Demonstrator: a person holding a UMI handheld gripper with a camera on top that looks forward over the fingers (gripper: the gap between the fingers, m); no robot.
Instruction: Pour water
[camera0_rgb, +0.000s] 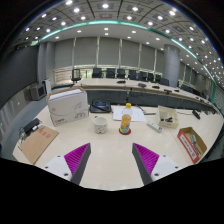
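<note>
The gripper (112, 160) is held wide open, nothing being grasped or touched between its purple pads (76, 157). Well beyond the fingers, on the pale table (110, 165), a bottle with an orange cap (126, 120) is seen upright beside a white cup (100, 125). The approach step is judged to be in hand; next, the bottle must be reached and straddled before closing.

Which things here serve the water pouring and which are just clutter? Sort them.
For the job: the bottle with the orange cap, the white cup beside it, and the open gripper, nothing between its fingers.

Lying about: the white box, the cardboard box, the flat cardboard, the papers behind the bottle.
</note>
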